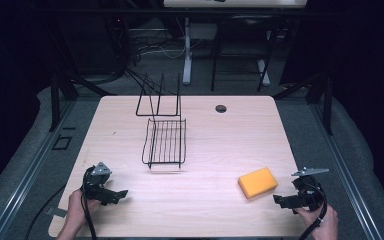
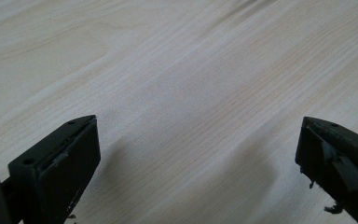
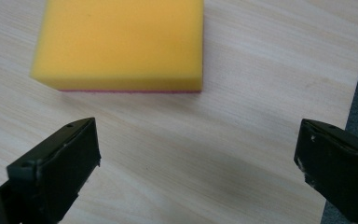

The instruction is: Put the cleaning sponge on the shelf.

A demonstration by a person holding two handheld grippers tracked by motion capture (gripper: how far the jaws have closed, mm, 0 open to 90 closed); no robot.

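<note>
Nearest me, my left gripper (image 1: 121, 194) rests low at the near left of the table (image 1: 215, 145), jaws spread wide with bare wood between them in the left gripper view. My right gripper (image 1: 278, 199) sits at the near right, jaws likewise fully released and holding nothing. Just ahead of it lies the yellow sponge (image 3: 121, 42), flat on the table, a thin pink layer showing along its underside; it is near the jaws but not touched. I judge the work not yet started: the sponge remains to be gripped and carried. Farther out, near the table's middle, stands a black wire rack (image 1: 165, 142) with nothing in it, and behind it a black wire stand (image 1: 159, 100), also unloaded.
</note>
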